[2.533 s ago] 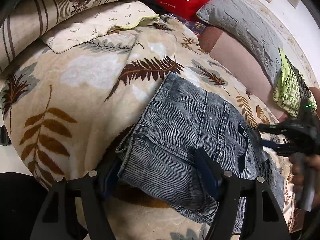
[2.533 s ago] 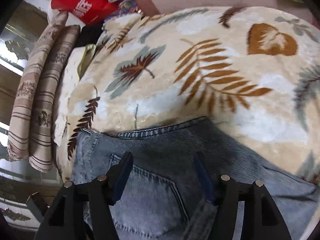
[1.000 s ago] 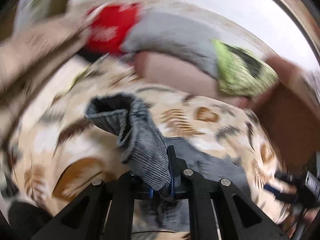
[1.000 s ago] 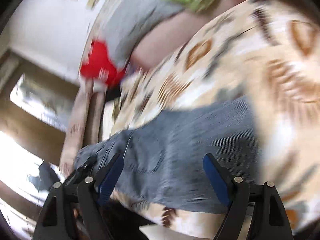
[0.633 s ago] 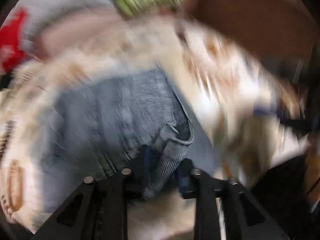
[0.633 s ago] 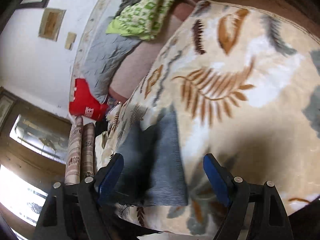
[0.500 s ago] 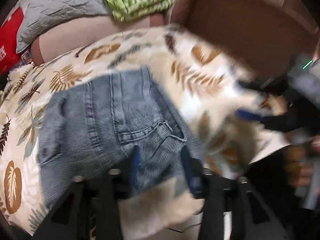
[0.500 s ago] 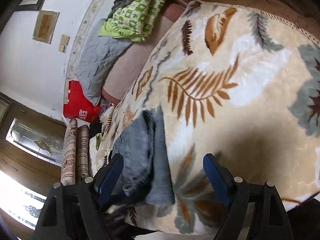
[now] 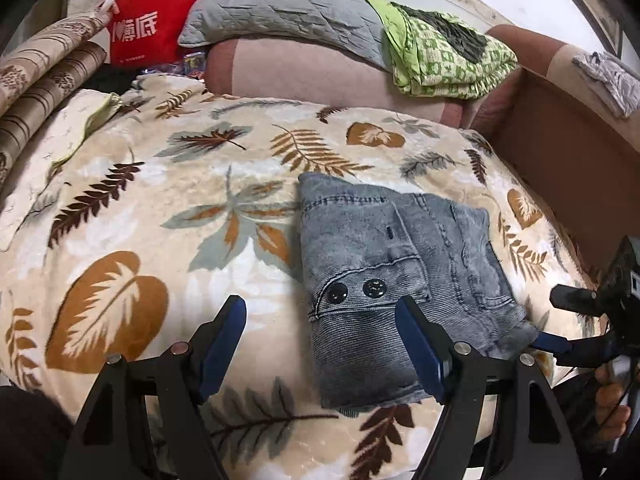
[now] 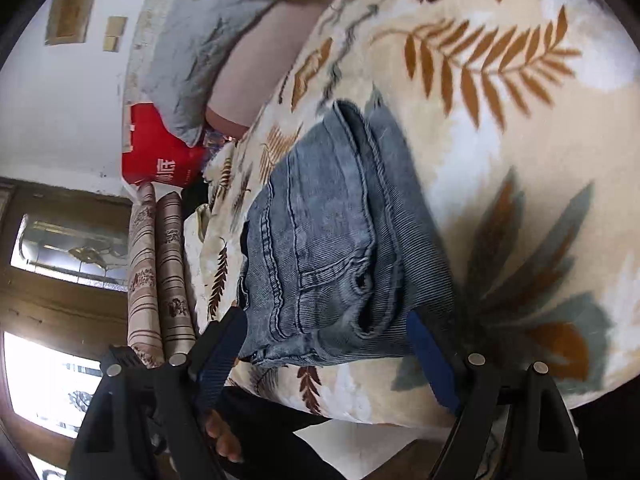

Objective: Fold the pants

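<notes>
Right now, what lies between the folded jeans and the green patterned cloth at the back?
In the left wrist view, only the leaf-print blanket and the pink cushion edge lie between the folded jeans and the green patterned cloth.

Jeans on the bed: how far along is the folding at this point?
Done: the jeans lie as a compact folded stack on the blanket. In hand: nothing; the left gripper is opening with nothing between its jaws, and the right gripper stands open around the stack's near edge. Left: at most tidying the uneven edges.
</notes>
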`<act>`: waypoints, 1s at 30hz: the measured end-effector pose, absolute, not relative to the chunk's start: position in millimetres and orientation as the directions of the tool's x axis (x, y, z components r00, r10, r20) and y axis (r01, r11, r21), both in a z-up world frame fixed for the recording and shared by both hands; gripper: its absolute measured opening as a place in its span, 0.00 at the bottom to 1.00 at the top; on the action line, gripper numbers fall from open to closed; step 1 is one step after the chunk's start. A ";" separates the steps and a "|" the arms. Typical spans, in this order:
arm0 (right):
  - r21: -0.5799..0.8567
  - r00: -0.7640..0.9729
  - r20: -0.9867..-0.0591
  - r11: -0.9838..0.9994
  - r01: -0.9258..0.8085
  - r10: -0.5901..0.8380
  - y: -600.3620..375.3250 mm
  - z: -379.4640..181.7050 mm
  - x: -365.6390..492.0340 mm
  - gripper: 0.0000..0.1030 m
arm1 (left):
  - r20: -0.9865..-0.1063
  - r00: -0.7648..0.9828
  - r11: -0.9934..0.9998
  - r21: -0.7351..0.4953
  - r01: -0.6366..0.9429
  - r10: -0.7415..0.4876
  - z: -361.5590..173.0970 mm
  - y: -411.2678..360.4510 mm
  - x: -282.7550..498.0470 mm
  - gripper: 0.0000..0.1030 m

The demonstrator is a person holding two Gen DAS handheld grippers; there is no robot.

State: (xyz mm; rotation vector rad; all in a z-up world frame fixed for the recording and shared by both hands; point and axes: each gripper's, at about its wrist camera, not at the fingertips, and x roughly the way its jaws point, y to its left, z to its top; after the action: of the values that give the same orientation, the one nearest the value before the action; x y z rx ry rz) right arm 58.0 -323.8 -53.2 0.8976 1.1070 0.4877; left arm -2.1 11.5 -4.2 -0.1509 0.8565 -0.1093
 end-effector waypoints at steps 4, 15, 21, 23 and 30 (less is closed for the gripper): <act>0.757 0.356 -0.636 0.643 0.114 0.685 -300.2 -56.8 71.8 0.40 | -0.781 0.605 0.987 -0.142 0.072 -0.156 -26.4 1.1 14.0 0.75; 0.489 0.453 -0.773 0.872 -0.022 0.445 -288.6 -23.3 53.3 0.08 | -0.713 0.675 0.980 -0.183 0.080 -0.189 -1.4 -1.0 8.5 0.75; 0.581 0.422 -0.748 0.813 0.044 0.512 -307.9 -44.5 46.7 0.19 | -0.802 0.589 0.995 -0.070 0.075 -0.101 -41.8 -18.3 20.8 0.78; 0.639 0.460 -0.694 0.768 0.038 0.554 -317.7 -25.1 40.3 0.28 | -0.805 0.584 0.994 -0.075 0.079 -0.107 -41.3 -17.0 22.4 0.80; 0.840 0.428 -0.526 0.527 0.127 0.735 -308.2 -37.3 51.9 0.86 | -0.797 0.586 0.989 -0.131 0.069 -0.146 -43.5 -9.0 20.2 0.80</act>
State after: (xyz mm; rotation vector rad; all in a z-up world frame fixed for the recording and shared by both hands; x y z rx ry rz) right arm 51.9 -308.2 -37.3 0.9680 1.0859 0.4649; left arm 20.2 -9.0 -43.5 -0.0889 0.9364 -0.1255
